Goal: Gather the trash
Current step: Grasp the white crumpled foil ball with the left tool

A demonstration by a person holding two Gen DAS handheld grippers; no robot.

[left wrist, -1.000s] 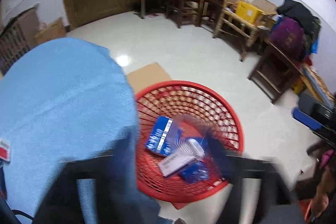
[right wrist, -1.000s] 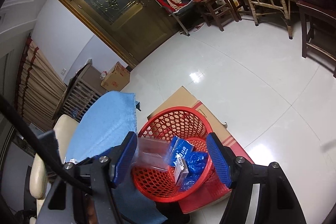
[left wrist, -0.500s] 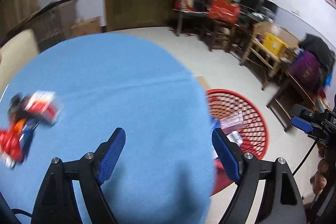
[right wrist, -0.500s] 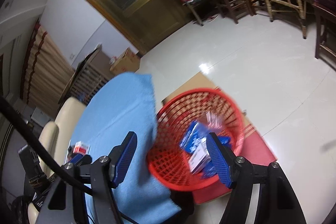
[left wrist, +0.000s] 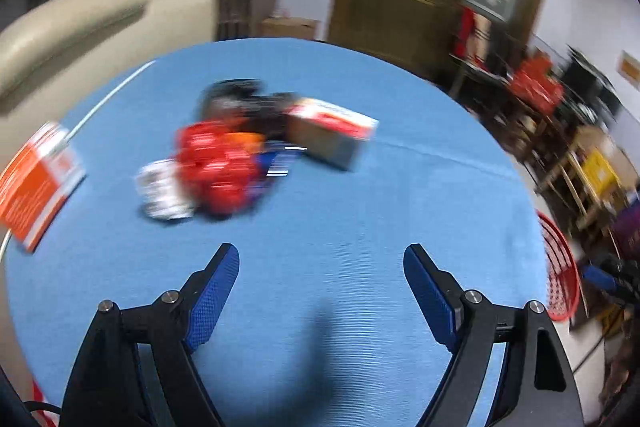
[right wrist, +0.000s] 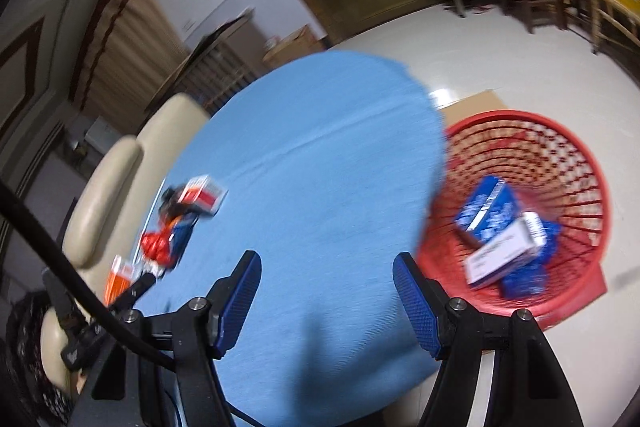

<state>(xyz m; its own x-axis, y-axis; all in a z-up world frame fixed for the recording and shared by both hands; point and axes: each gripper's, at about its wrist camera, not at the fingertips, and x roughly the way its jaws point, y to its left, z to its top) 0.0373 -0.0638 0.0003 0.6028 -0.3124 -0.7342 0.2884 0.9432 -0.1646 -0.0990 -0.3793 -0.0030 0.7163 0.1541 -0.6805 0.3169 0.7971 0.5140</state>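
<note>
Holding both tools above the blue desk (left wrist: 360,227), I read the left tool (left wrist: 321,259) spread wide with nothing between its pads, and the right tool (right wrist: 327,269) likewise spread and unloaded. Ahead of the left tool, a blurred trash pile (left wrist: 224,167), apparently red wrappers and a small carton (left wrist: 332,131), lies on the desk. The red basket (right wrist: 560,147) stands on the floor beside the desk, containing blue packets (right wrist: 486,213).
</note>
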